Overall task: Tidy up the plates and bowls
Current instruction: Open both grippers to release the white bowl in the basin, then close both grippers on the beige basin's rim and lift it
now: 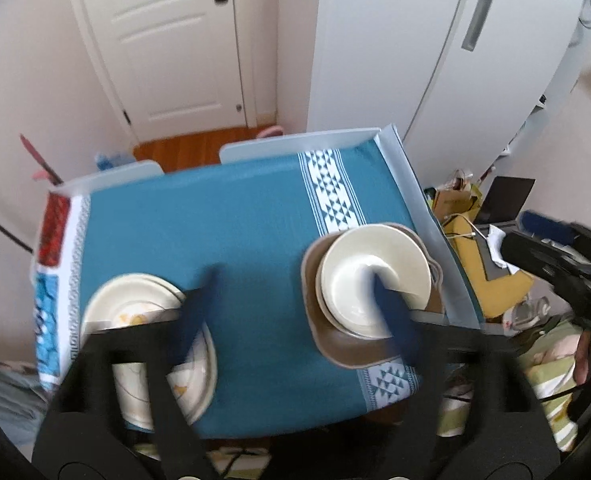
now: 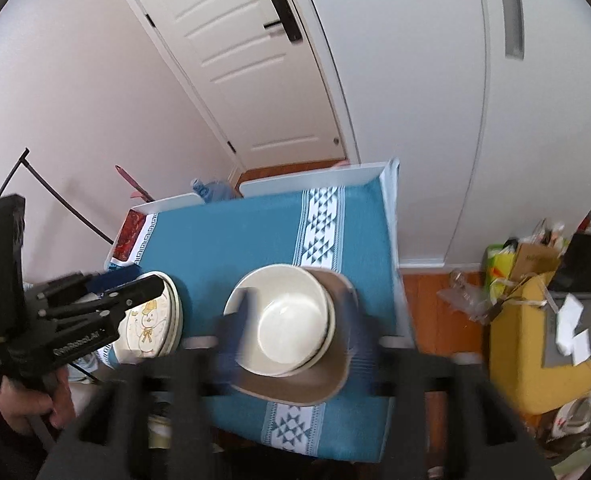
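Observation:
Cream bowls [image 1: 375,276] are stacked on a brown squarish plate [image 1: 351,350] at the table's right front; they also show in the right wrist view [image 2: 291,320]. A stack of cream plates with a yellow cartoon print [image 1: 135,308] lies at the left front, also seen in the right wrist view [image 2: 151,324]. My left gripper [image 1: 295,304] is open and empty, high above the blue tablecloth [image 1: 231,232] between the two stacks. My right gripper [image 2: 291,320] is open and empty, its blurred blue fingers [image 2: 231,332] either side of the bowls, above them.
The table has a raised white rim [image 1: 415,184]. A white door [image 1: 167,40] and white cabinet [image 1: 395,48] stand behind. Yellow bags and clutter [image 2: 535,312] sit on the floor to the right. The left gripper body [image 2: 55,320] shows at the left.

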The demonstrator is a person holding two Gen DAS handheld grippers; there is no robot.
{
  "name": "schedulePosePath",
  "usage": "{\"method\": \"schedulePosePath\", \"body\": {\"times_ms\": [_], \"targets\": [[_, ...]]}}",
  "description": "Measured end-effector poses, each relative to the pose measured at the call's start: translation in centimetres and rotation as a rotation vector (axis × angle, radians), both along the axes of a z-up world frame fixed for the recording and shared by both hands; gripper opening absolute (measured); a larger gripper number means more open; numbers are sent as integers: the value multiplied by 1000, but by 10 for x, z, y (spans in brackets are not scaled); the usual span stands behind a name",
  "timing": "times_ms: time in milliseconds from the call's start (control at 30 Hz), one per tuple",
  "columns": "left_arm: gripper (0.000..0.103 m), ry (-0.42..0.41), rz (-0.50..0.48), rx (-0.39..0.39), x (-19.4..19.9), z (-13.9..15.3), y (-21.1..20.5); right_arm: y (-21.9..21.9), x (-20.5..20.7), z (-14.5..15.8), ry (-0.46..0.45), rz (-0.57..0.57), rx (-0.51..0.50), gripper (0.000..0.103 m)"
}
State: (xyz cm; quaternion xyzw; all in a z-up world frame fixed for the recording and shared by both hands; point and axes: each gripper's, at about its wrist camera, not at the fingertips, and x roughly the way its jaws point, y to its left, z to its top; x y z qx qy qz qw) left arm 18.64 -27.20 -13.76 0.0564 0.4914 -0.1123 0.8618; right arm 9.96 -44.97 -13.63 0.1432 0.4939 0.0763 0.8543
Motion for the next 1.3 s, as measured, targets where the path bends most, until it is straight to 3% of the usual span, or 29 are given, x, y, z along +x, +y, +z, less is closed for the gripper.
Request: {"method": "schedulePosePath", "body": {"times_ms": [33, 100, 233, 467, 800, 867, 933, 1033, 1300], "targets": [[103, -22, -11, 2, -3, 2, 1, -1, -3, 2, -12, -3, -8, 98], [103, -13, -43, 21, -7, -1, 2, 0, -8, 2, -15, 3, -39, 98], [103, 41, -64, 62, -13, -18, 9, 8, -14, -11, 61, 58, -179, 98], [103, 123, -65, 53, -16, -56, 19, 4, -25, -45, 161, -5, -139, 98], [103, 233, -125, 77, 6, -108, 8, 6, -15, -102, 332, 18, -230, 97], [101, 252, -140, 80, 8, -116, 4, 10, -12, -108, 352, 42, -239, 92], [93, 274, -147, 74, 11, -123, 1, 14, -7, -116, 378, 79, -226, 72], [73, 308, -152, 70, 16, -132, -2, 20, -2, -126, 399, 119, -222, 60], [51, 344, -178, -4, 29, -154, -2, 22, 11, -155, 426, 179, -142, 33]]}}
